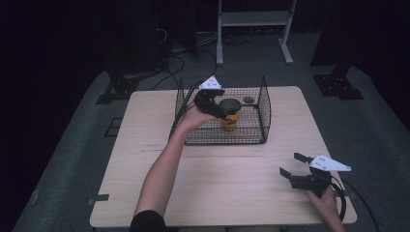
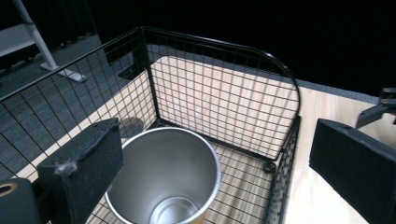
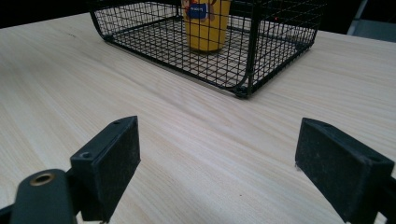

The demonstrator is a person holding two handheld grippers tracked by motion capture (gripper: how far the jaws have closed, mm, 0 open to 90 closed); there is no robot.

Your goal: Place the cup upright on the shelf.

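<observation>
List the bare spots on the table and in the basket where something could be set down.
Free: the wooden table left of the wire basket, and the broad strip between basket and right gripper. Inside, the basket floor right of the yellow cup is bare. Crowded: the basket's left half, where the left gripper hangs open over the cup.

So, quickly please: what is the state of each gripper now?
Left gripper: open, jaws wide apart above the cup in the wire basket, holding nothing.
Right gripper: open over the table, holding nothing.
</observation>
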